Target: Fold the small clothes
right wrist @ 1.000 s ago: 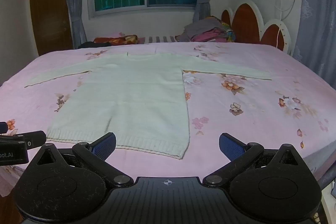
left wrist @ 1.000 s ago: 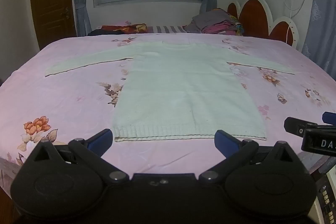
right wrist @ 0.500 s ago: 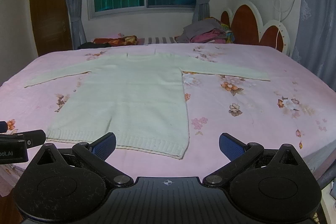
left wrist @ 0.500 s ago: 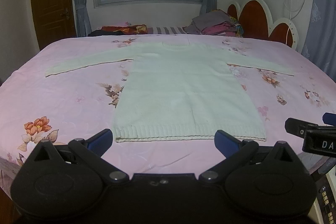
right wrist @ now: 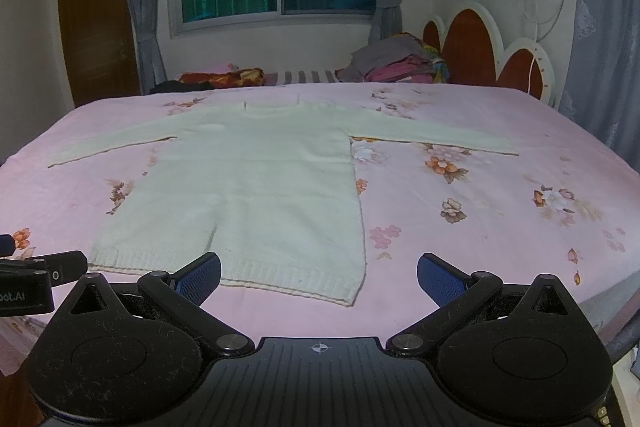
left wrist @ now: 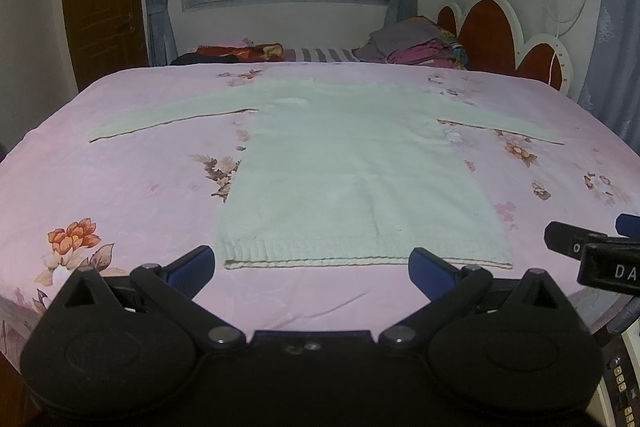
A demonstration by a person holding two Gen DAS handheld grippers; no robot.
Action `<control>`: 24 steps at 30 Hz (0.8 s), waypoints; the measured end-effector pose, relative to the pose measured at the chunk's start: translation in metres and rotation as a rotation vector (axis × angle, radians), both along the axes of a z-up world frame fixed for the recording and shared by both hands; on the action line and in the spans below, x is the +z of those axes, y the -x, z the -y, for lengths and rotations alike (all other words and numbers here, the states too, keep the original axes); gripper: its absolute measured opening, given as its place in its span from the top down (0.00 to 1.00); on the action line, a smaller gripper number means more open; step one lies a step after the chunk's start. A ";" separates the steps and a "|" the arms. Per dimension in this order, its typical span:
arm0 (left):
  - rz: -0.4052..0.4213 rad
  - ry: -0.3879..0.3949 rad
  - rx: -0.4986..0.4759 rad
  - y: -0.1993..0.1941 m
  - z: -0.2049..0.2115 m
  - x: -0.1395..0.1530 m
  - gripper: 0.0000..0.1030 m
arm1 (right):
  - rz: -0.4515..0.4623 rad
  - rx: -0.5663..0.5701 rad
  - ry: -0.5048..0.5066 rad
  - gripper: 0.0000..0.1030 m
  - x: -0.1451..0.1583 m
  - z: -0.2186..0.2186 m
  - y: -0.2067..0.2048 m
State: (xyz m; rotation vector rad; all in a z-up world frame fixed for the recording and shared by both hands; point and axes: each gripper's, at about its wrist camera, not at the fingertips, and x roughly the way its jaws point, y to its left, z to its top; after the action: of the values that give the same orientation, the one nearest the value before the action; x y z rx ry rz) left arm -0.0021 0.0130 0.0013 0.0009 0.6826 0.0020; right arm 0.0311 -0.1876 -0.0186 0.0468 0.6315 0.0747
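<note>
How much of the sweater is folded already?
None yet. The pale sweater is laid flat on the pink bedsheet, both sleeves out. The left gripper and right gripper are open, holding nothing, near its hem. All the folding is left.

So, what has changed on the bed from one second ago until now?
Nothing visibly changed. The pale knitted sweater lies flat on the pink floral bedsheet, sleeves spread. The left gripper and right gripper stay open near its hem, holding nothing.
</note>
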 end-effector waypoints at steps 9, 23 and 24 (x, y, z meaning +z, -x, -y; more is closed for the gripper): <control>-0.008 0.001 -0.029 -0.032 -0.007 -0.007 0.00 | -0.009 -0.042 -0.016 0.00 -0.001 0.004 -0.031; -0.009 0.043 -0.078 -0.131 -0.025 -0.013 0.00 | -0.020 -0.127 0.005 0.00 -0.008 -0.002 -0.130; -0.004 0.043 -0.083 -0.138 -0.027 -0.012 0.00 | -0.020 -0.139 0.008 0.00 -0.007 -0.002 -0.139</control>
State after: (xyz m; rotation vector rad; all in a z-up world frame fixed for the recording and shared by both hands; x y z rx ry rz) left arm 0.1355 0.0400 -0.0108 -0.0122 0.6857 -0.0929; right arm 0.1704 -0.1851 -0.0255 0.0836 0.6466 -0.0625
